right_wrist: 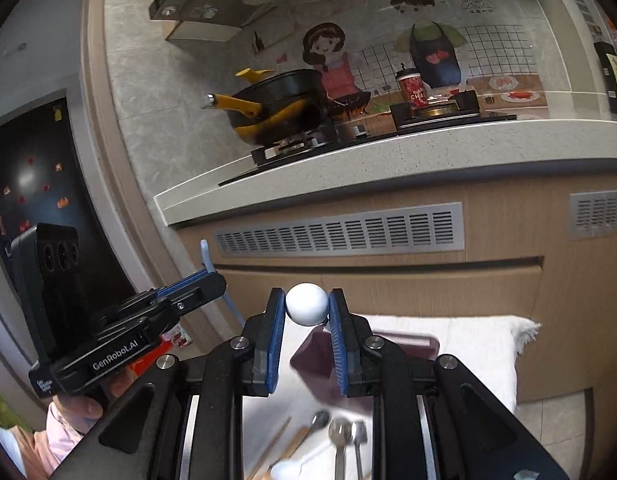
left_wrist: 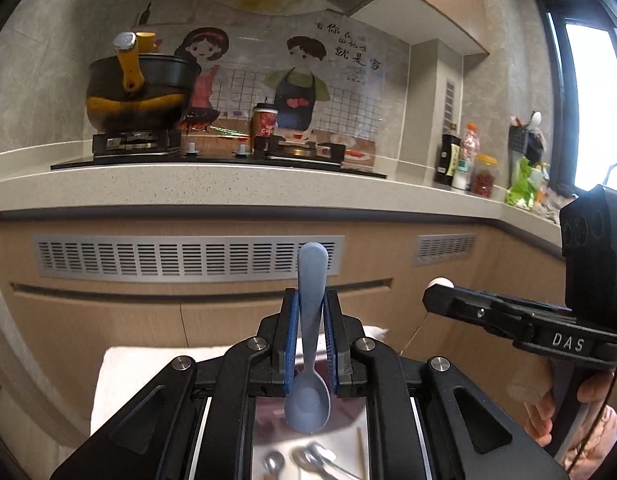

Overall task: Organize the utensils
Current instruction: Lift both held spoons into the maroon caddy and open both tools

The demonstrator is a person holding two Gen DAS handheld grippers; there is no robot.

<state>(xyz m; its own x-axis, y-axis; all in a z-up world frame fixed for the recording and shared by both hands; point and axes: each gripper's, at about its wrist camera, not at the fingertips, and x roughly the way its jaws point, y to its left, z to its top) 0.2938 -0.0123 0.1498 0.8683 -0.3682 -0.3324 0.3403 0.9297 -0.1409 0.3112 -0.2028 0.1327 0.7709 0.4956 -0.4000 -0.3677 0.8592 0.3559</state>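
The left gripper (left_wrist: 311, 340) jaws pinch a pale blue plastic spoon (left_wrist: 310, 344) upright; the right gripper (right_wrist: 307, 344) jaws pinch a white round-ended utensil (right_wrist: 307, 304). Several metal spoons (right_wrist: 340, 436) lie unsorted below, so the task looks mid-way.

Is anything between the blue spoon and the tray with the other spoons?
Nothing visible. The left gripper holds the blue spoon bowl-down above the tray, metal spoons below.

I count one blue spoon (left_wrist: 311, 344) and one white ball (right_wrist: 307, 304). Below lie three metal spoons (right_wrist: 340, 434) and one white spoon (right_wrist: 288, 469).
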